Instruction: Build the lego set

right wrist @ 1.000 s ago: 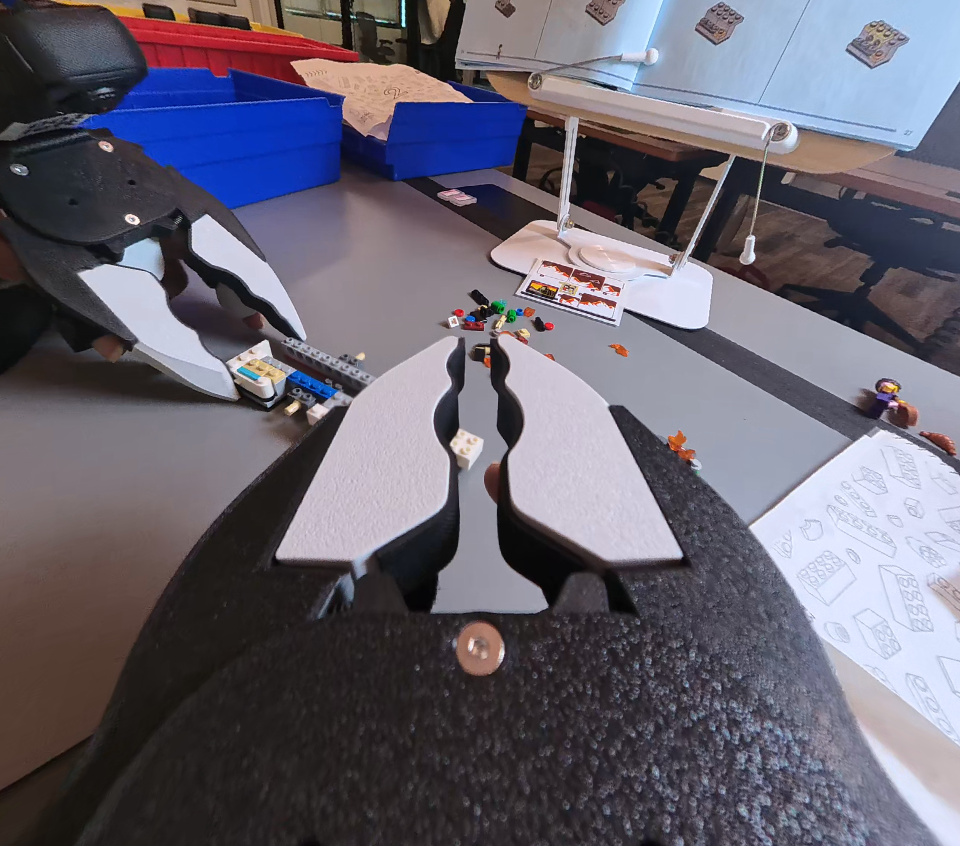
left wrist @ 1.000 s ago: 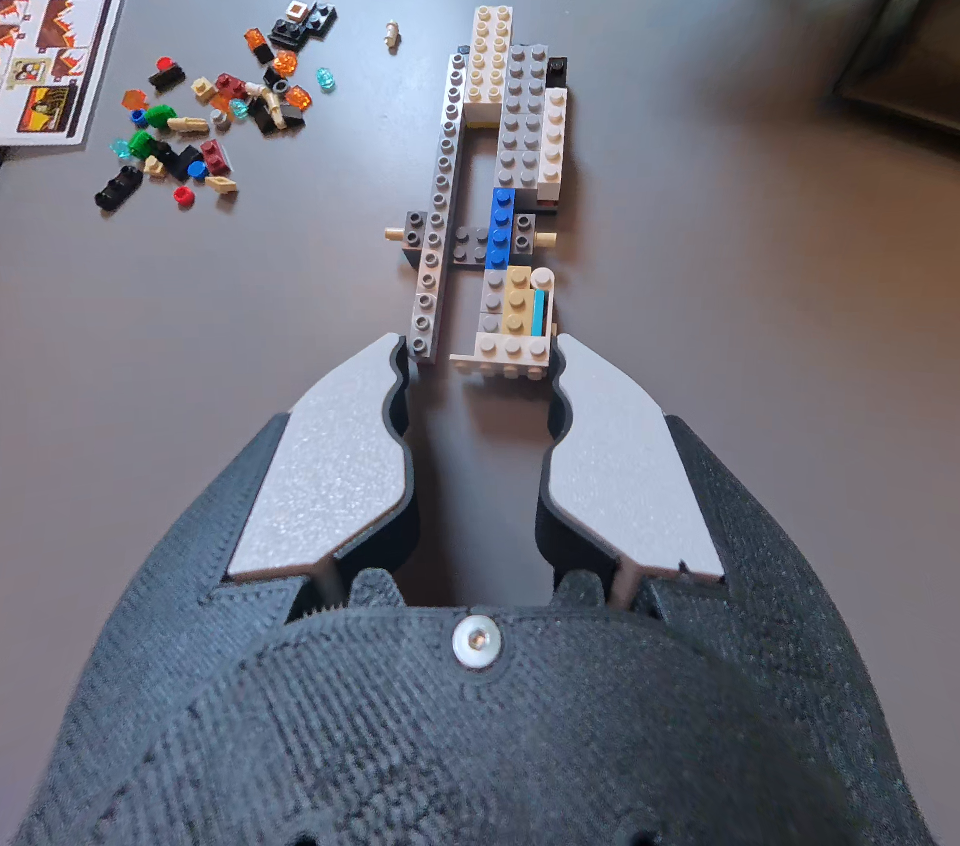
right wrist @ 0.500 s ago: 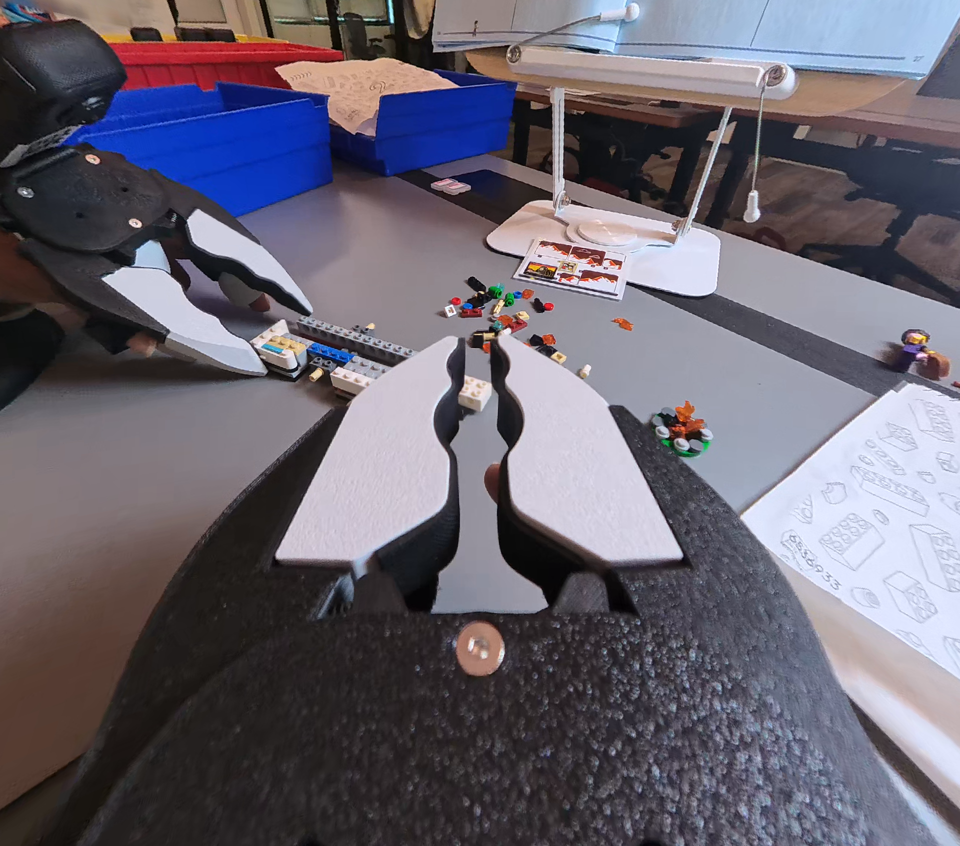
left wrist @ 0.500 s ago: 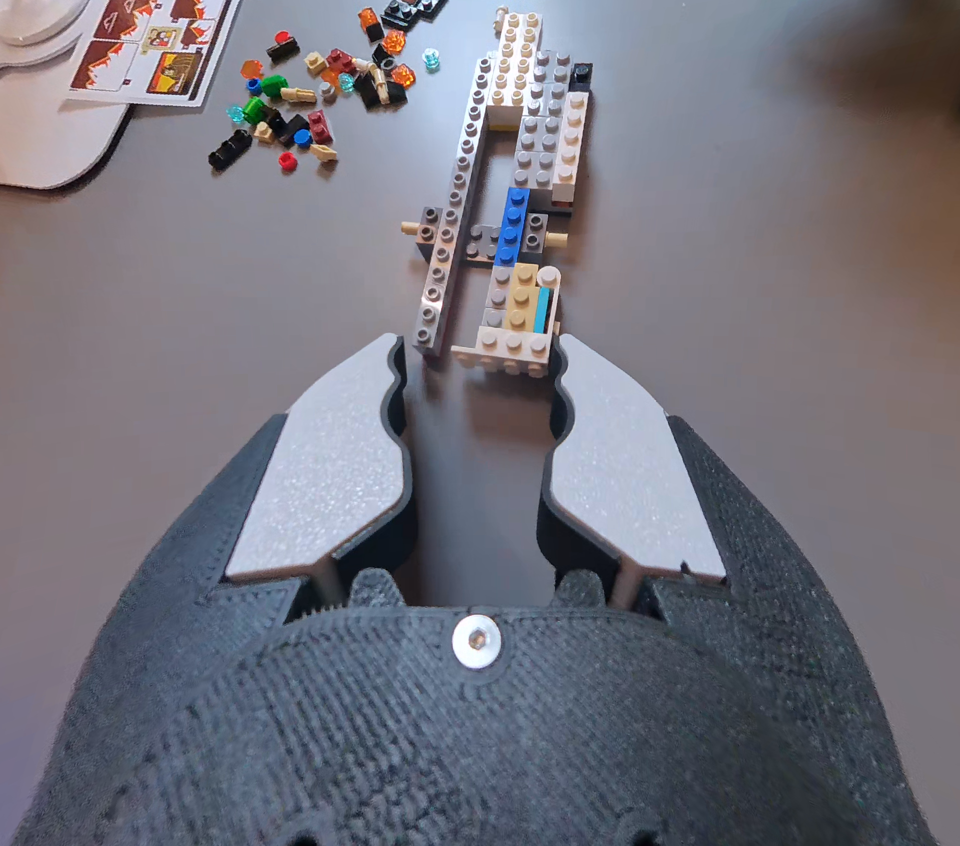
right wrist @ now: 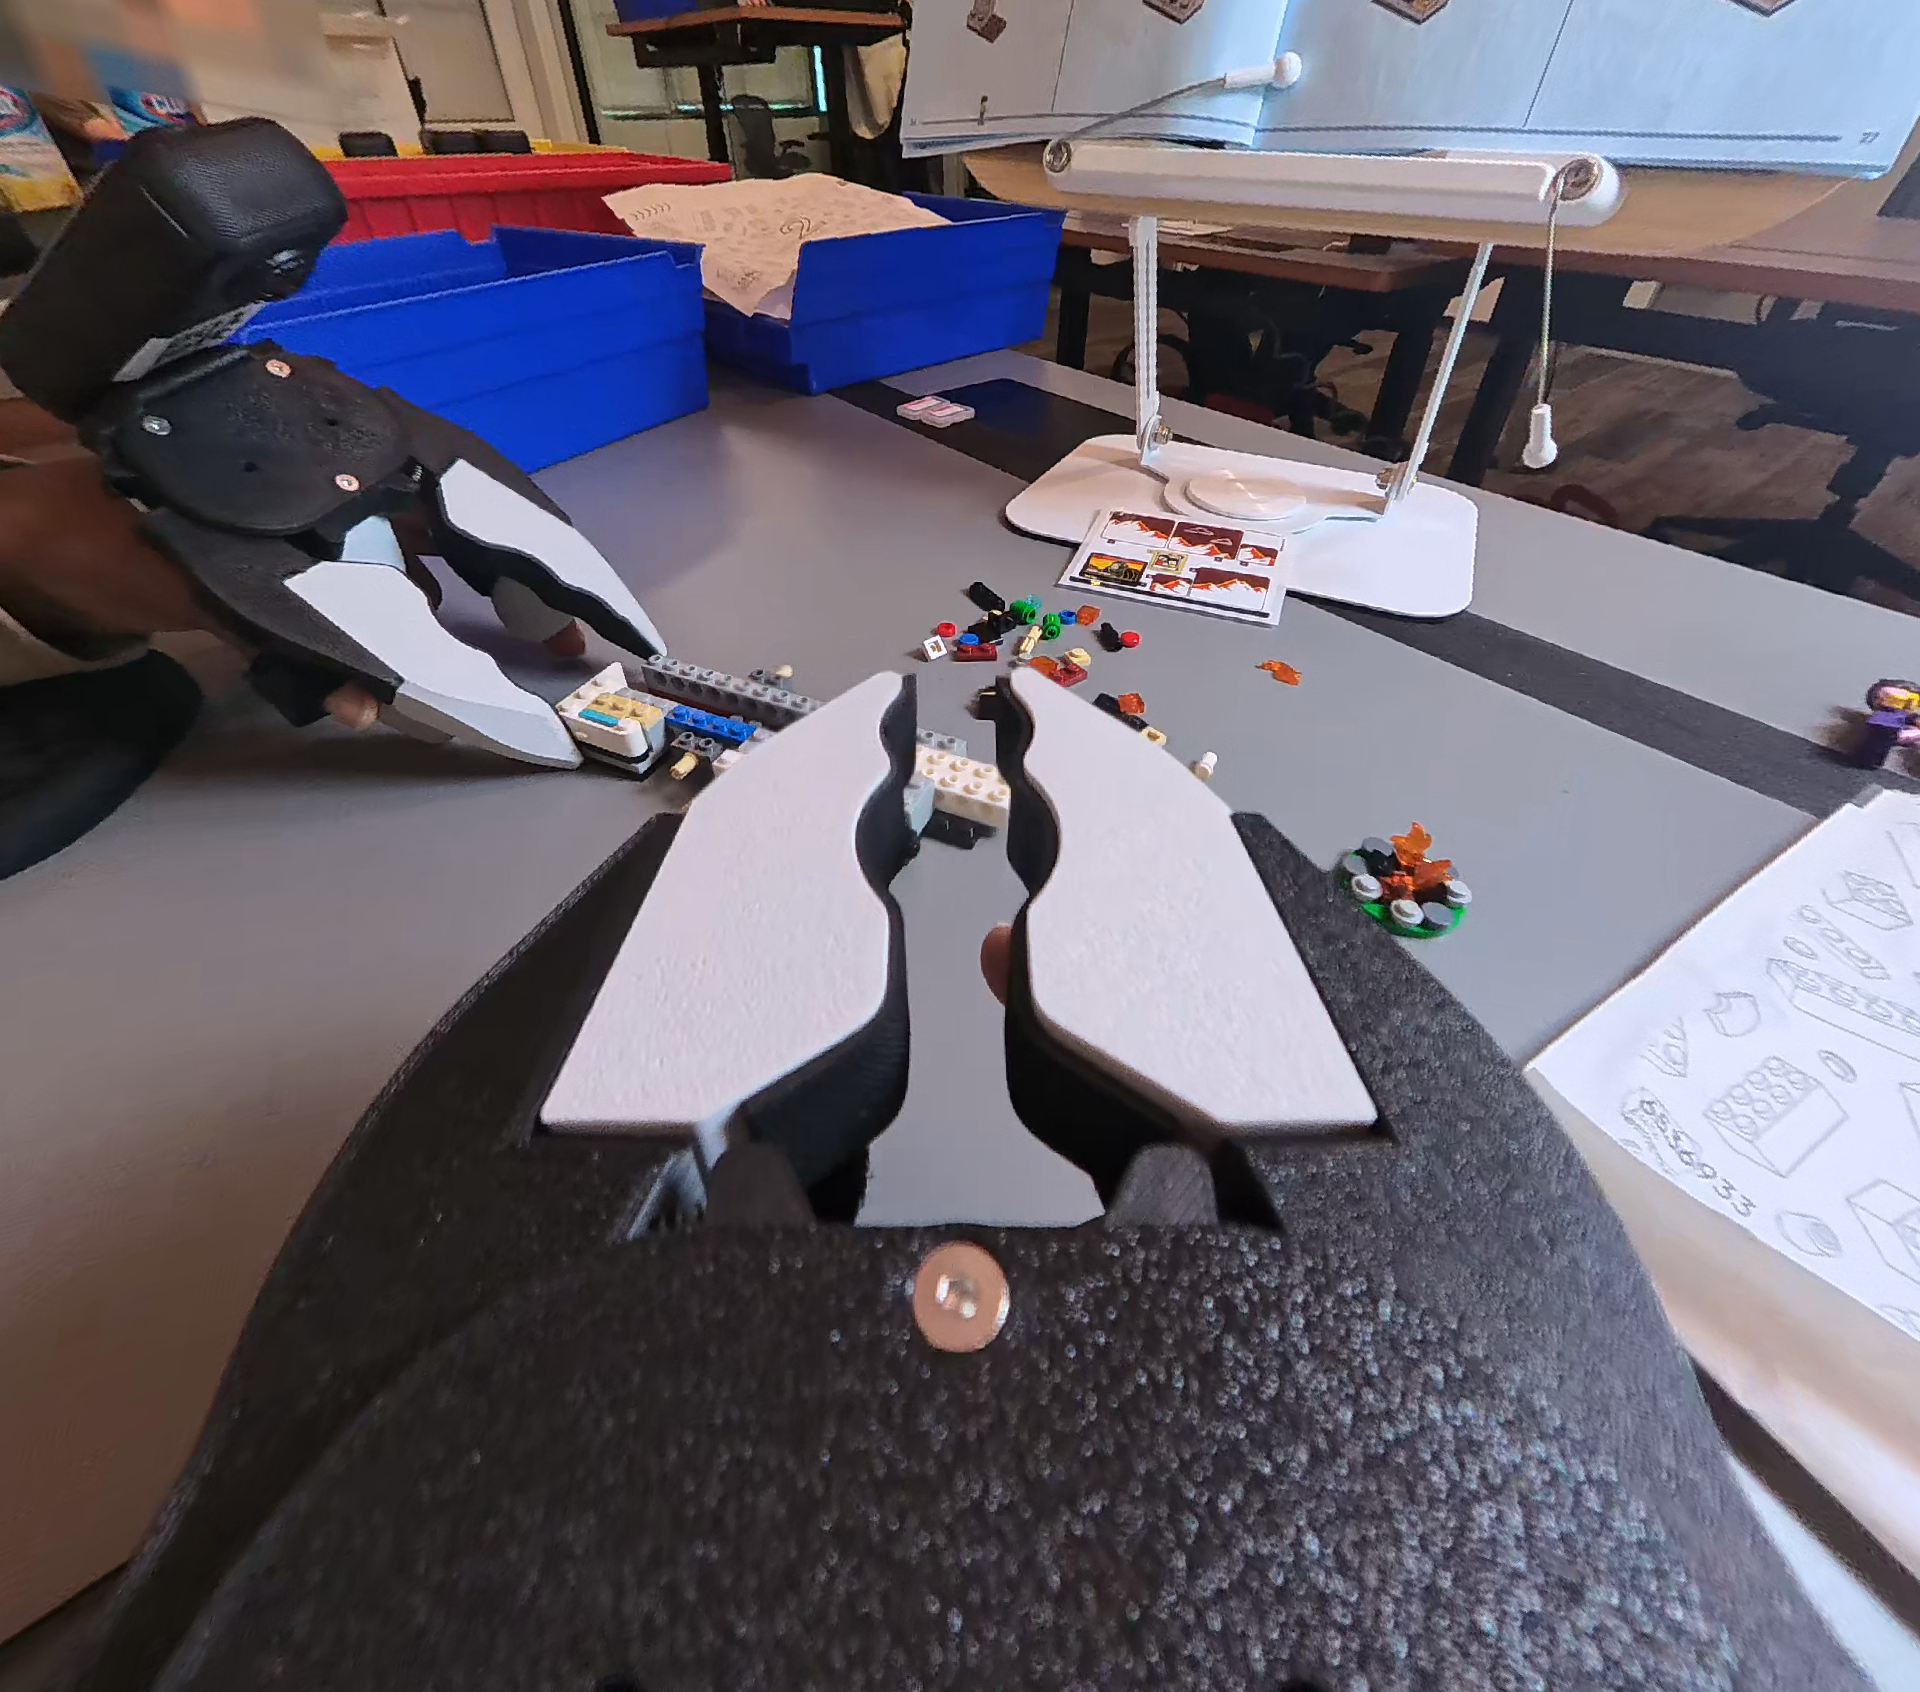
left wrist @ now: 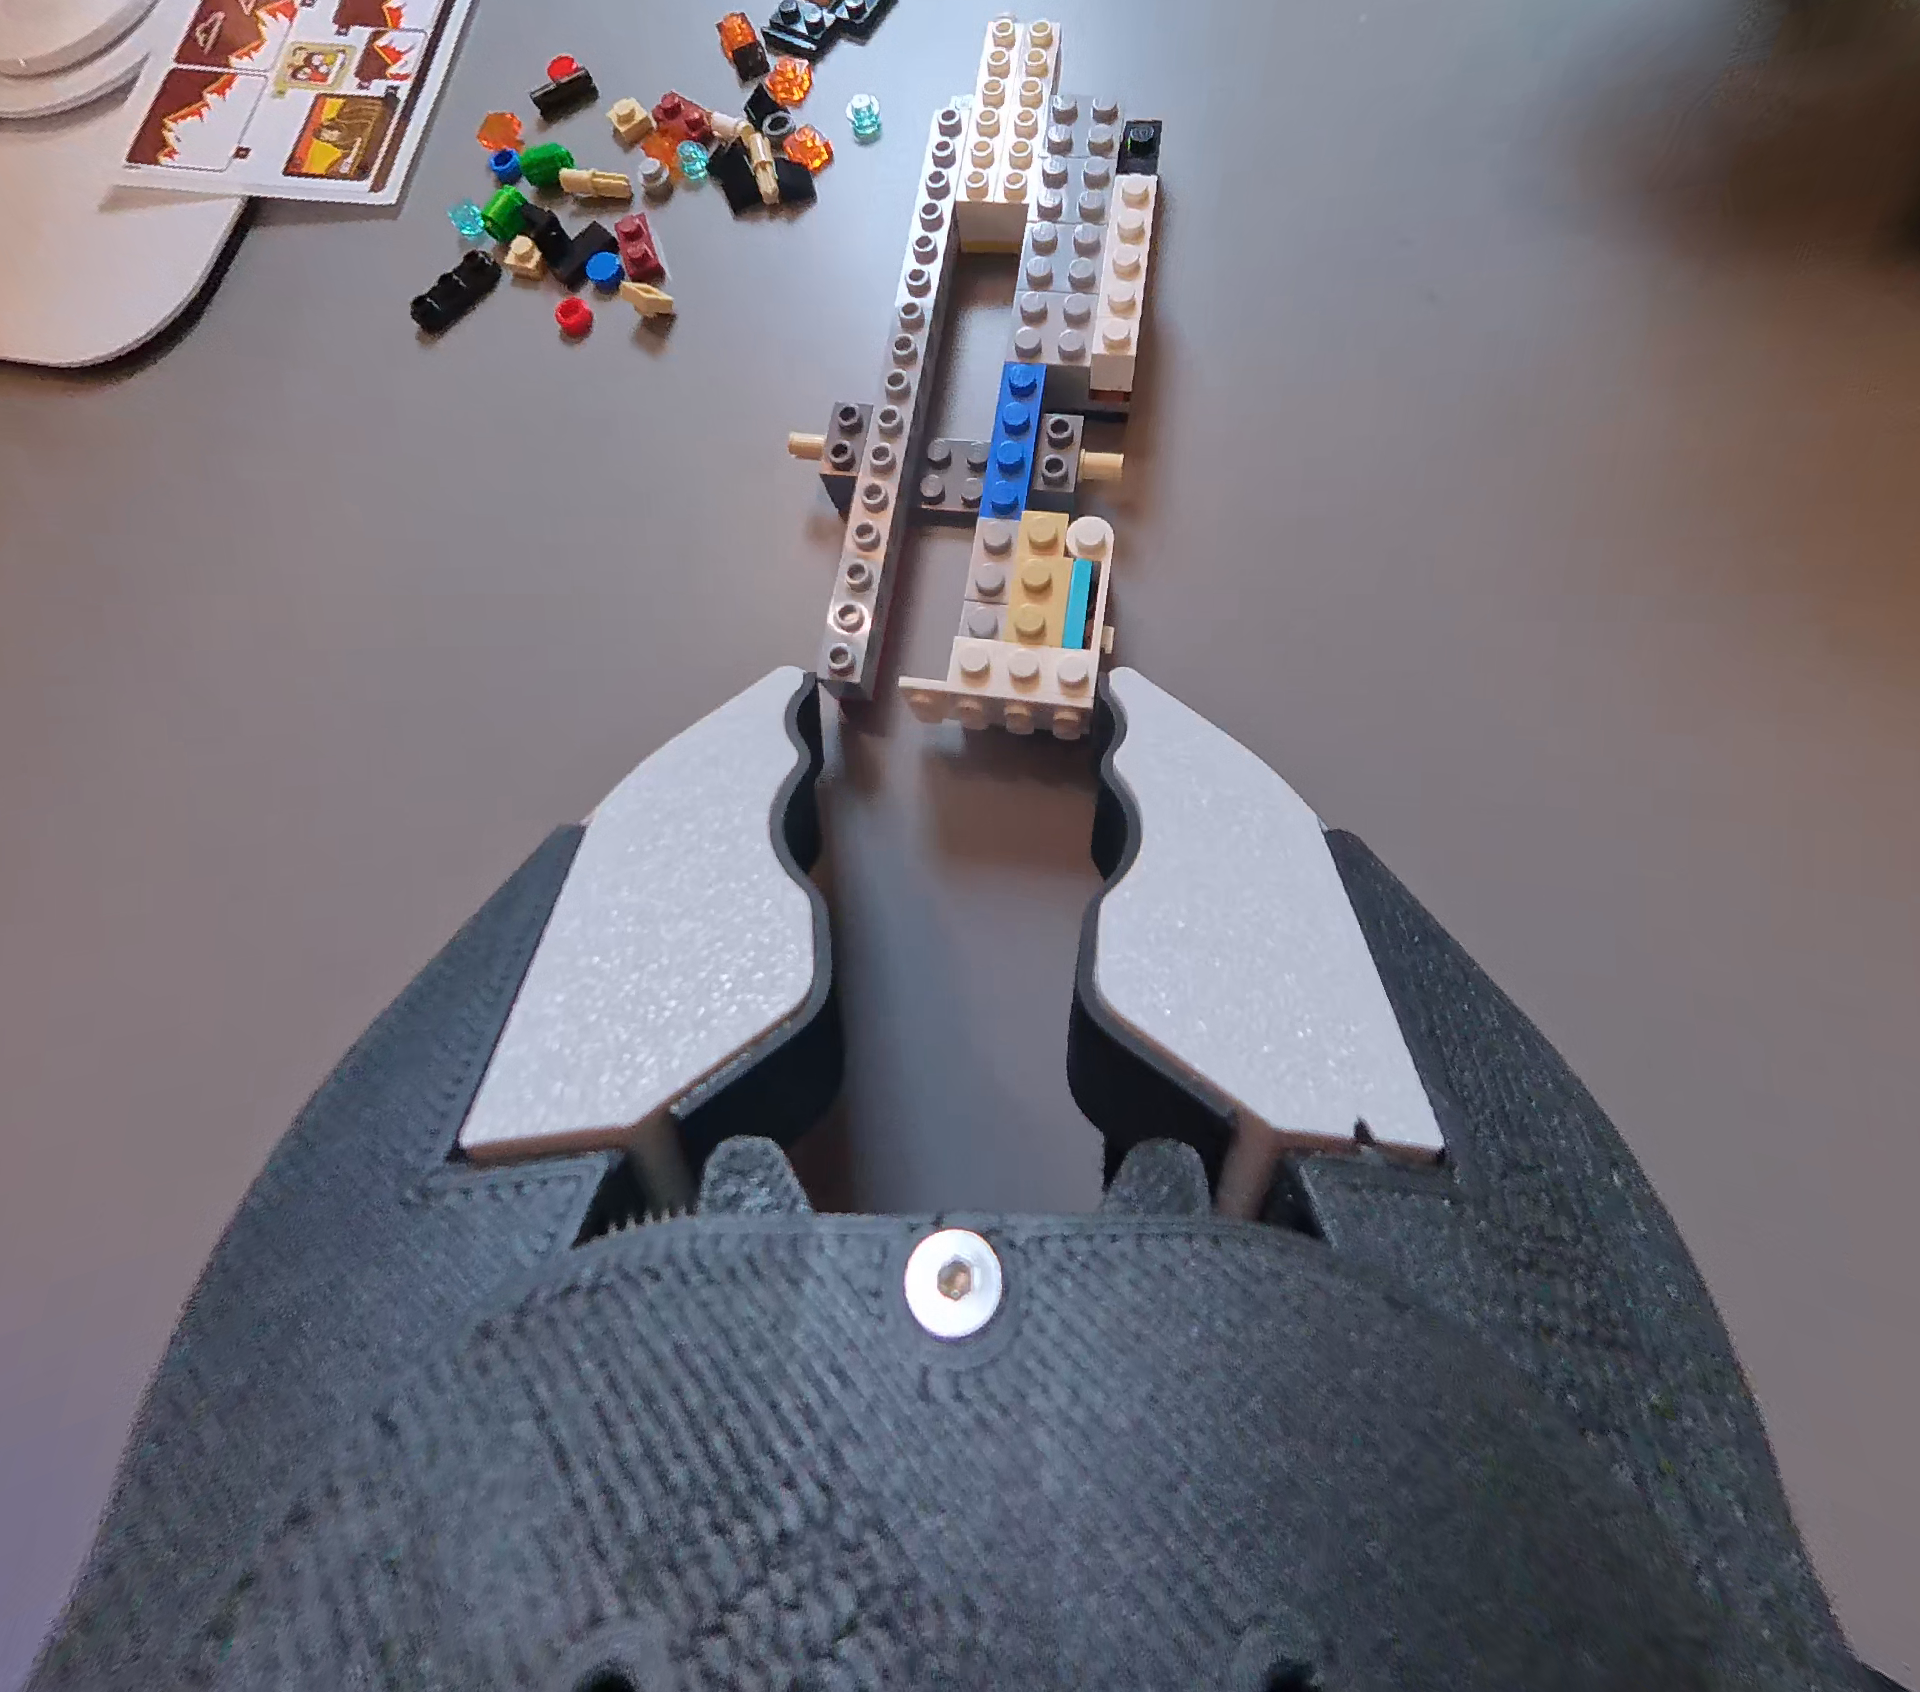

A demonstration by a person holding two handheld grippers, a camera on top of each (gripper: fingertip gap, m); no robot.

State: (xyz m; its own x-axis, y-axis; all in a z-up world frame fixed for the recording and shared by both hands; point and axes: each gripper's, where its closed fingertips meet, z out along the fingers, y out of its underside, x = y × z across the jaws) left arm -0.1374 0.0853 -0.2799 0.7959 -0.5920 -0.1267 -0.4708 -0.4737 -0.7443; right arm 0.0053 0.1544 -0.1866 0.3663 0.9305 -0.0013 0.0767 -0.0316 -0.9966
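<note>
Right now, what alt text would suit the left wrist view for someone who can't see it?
An open two-finger gripper brackets the near end of a long, half-built grey, white and blue lego model on a dark table. Loose small bricks and a sticker sheet lie to its left.

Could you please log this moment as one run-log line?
left gripper: open, jaws flanking lego build | right gripper: narrow gap, over build's far end, grasp unclear

My left tool point(left wrist: 956, 697) gapes wide at the near end of the long lego build point(left wrist: 997, 395) on the grey desk point(left wrist: 1455, 499); loose pieces point(left wrist: 644, 188) lie beside a sticker sheet point(left wrist: 312, 63).
</note>
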